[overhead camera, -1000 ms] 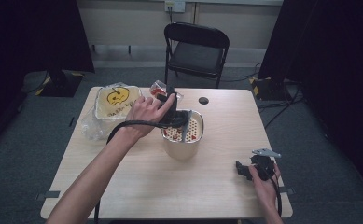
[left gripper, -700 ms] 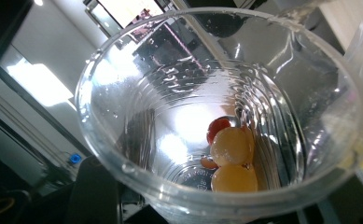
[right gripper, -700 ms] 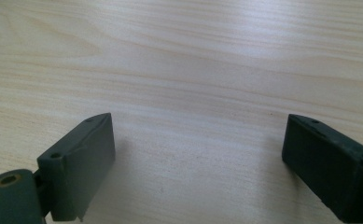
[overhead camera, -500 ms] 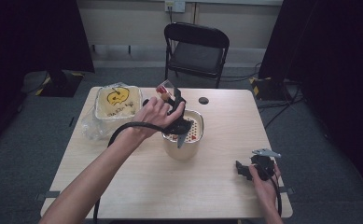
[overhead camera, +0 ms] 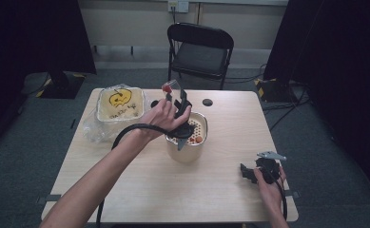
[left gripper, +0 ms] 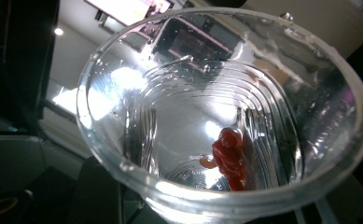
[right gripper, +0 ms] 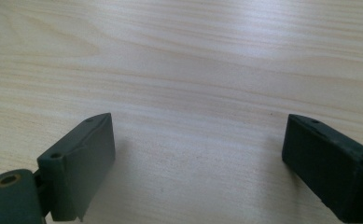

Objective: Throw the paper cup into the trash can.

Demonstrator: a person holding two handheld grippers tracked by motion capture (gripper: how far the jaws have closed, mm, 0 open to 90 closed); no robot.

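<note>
High view: the left tool (overhead camera: 175, 102) is raised above the middle of the wooden surface (overhead camera: 140, 190), pinching a clear plastic cup (overhead camera: 170, 88) that tilts up and away from the person. A red bit shows at the cup's far end. Just below the hand sits a cream-coloured pot (overhead camera: 186, 145) with a perforated insert; small red and orange pieces lie in it. At the far left of the surface is a lidded container with a yellow smiley label (overhead camera: 118, 102), resting on crinkled clear plastic. The right tool (overhead camera: 249, 173) rests low near the surface's right front corner, well apart from the pot. A black folding chair (overhead camera: 199, 45) stands beyond the surface.

Left gripper view: looking straight into the cup (left gripper: 226, 112). It is nearly empty; one red, wet-looking lump (left gripper: 229, 156) clings near the bottom, with a small pale scrap beside it. The jaws themselves are hidden by the cup.

Right gripper view: jaws spread wide over bare wood, nothing between them.

Judgement: the cup's contents seem mostly tipped into the pot; the stuck lump remains to be shaken out, then the cup set down.
</note>
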